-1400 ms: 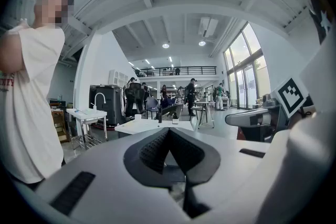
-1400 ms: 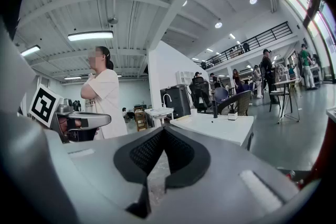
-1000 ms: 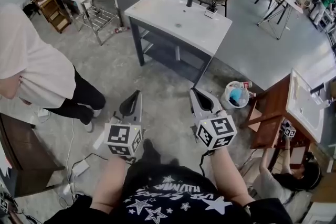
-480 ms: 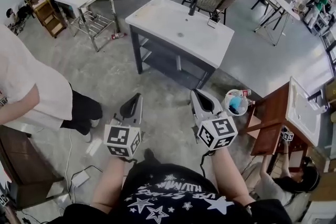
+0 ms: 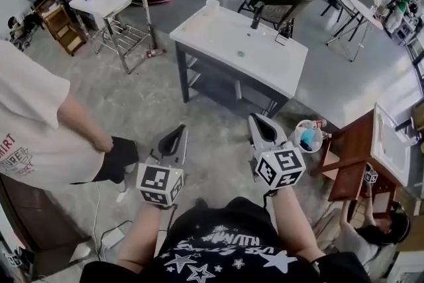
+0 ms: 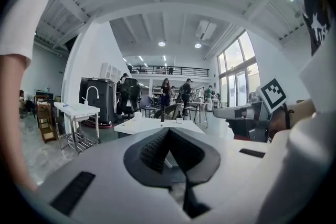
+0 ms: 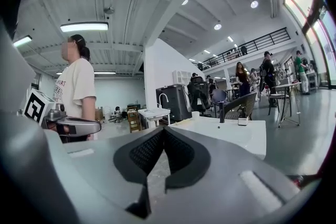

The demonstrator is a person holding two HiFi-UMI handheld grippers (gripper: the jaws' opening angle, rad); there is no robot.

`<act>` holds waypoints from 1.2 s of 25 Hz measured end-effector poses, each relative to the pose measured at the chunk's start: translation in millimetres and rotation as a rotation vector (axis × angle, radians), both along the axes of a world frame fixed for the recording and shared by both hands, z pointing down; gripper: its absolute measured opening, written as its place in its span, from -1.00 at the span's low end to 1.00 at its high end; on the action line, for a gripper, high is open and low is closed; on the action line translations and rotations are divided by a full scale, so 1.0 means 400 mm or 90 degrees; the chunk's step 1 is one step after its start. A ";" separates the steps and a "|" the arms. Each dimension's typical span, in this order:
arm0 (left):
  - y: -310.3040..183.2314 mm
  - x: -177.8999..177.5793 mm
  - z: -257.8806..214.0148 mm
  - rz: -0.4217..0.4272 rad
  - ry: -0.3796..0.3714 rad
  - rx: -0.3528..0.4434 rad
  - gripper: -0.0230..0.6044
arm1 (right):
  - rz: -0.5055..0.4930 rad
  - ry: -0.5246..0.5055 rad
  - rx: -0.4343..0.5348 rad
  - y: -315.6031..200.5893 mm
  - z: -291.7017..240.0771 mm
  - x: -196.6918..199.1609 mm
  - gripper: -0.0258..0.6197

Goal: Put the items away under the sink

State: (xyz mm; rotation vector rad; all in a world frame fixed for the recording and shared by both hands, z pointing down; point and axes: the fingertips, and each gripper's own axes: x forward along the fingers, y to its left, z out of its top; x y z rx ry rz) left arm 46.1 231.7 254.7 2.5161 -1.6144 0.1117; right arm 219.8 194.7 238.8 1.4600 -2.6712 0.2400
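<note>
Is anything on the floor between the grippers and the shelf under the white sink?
Nothing visible: only bare floor lies between the left gripper, the right gripper and the shelf under the sink.

bright even daylight, ceiling strips glaring, fisheye bending edges (dark corners), soft shadows

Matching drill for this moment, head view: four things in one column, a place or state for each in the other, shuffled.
Things:
1. white sink stand
2. white bucket
3. brown wooden cabinet
4. right gripper

Places or states:
A. on the floor, between two sink units
B. jaws shut, nothing between them
C. at the right edge of the view
D. straight ahead, middle of the view

Pairs: 1-D, 2-A, 3-C, 4-B
</note>
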 end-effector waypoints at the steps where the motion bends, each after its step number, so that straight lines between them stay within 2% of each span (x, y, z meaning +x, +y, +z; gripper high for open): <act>1: -0.007 -0.009 0.005 0.001 0.000 -0.003 -0.90 | 0.005 0.005 -0.004 -0.002 0.006 -0.001 -0.91; 7: -0.059 -0.026 0.014 0.002 0.010 -0.009 -0.90 | 0.025 0.009 -0.031 -0.027 0.039 0.019 -0.91; 13: -0.118 -0.049 0.011 -0.012 0.004 0.000 -0.90 | 0.009 -0.007 -0.031 -0.110 0.058 -0.015 -0.91; 20: -0.240 -0.079 0.020 -0.038 -0.009 -0.001 -0.90 | -0.024 -0.030 -0.023 -0.271 0.062 -0.060 -0.91; 30: -0.506 -0.066 0.025 -0.052 -0.007 -0.013 -0.90 | -0.055 -0.051 -0.032 -0.556 0.067 -0.065 -0.91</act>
